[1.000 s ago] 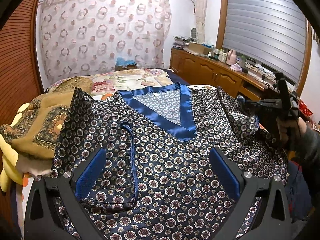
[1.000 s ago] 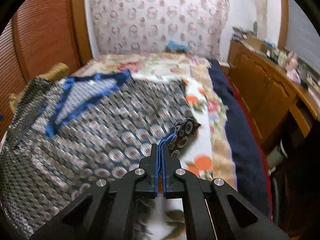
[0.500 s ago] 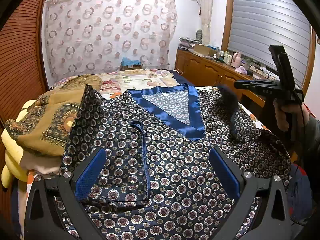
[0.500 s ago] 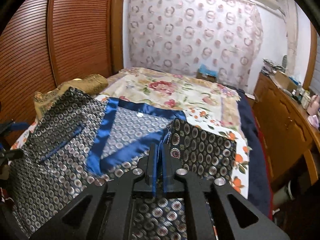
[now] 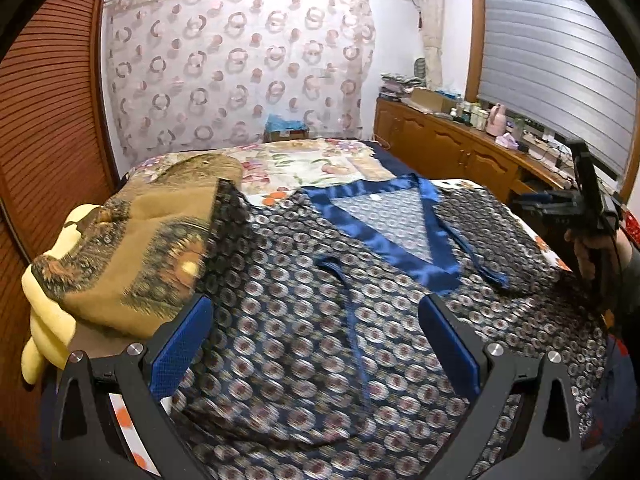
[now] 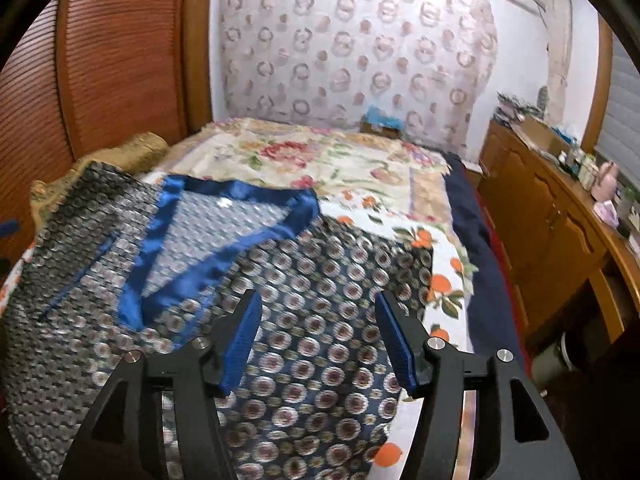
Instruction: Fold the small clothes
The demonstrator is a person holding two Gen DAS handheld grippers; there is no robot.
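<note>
Left wrist view: the patterned top (image 5: 320, 320) lies flat on the bed (image 5: 320, 160), filling the lower centre. The left gripper (image 5: 316, 344) is spread wide, empty, above its hem. The fabric looks thin, soft and slippery; grip at a hem or sleeve edge.

Right wrist view: the right gripper (image 6: 318, 336) is apart, empty, over the folded-in sleeve (image 6: 360, 272) at centre frame.

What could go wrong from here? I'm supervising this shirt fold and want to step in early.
The folded sleeve lies loose with the right gripper open above it, so the slick fabric may slide back. The shirt's left shoulder drapes over the brown cloth pile, so folding that side with the left gripper could drag the pile.
</note>
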